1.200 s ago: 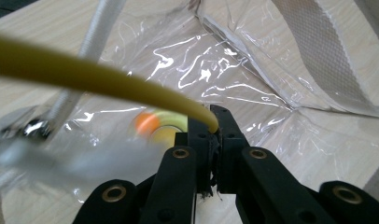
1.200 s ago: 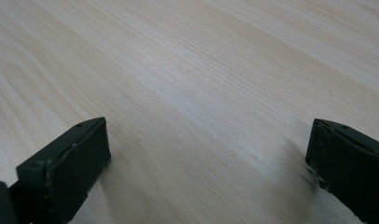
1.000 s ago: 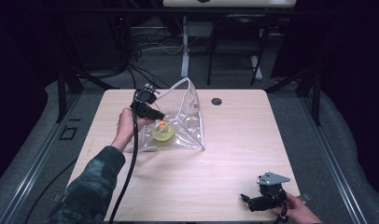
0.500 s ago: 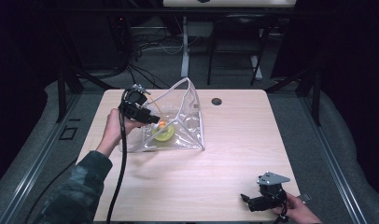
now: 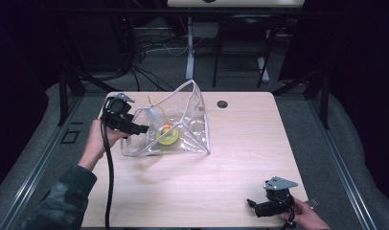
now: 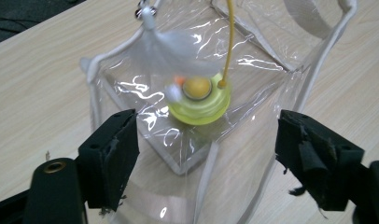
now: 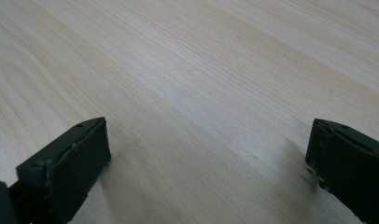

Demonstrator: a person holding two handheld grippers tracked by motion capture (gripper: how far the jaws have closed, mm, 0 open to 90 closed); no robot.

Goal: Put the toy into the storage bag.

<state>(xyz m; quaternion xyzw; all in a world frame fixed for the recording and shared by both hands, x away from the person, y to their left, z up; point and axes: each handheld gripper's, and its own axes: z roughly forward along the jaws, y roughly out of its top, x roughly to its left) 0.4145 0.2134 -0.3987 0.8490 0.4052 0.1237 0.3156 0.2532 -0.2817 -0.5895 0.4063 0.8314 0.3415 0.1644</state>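
Since the earlier frames the left gripper [image 5: 141,128] has been drawn back from inside the clear plastic bag [image 5: 192,122] toward the counter's left edge, and its jaws have just been opening; nothing is gripped between them. In the left gripper view the jaws are seen standing wide to either side of the bag's near corner, pads apart from the plastic. The bag sits on the left half of the counter [image 5: 240,158], mouth up and slumped, its white-piped handles [image 6: 318,14] lying toward the far side. A yellow-green round object with an orange top [image 5: 166,133] rests on the bag's floor, a thin yellow cord [image 6: 230,42] rising from it. Placement into the bag is judged complete, and release and withdrawal are the step in hand.

The right gripper [image 5: 254,207] is held low over bare counter at the near right corner, jaws wide, nothing between them.

Next move, as judged: the left gripper is to be backed clear without snagging the bag's corner or piping.
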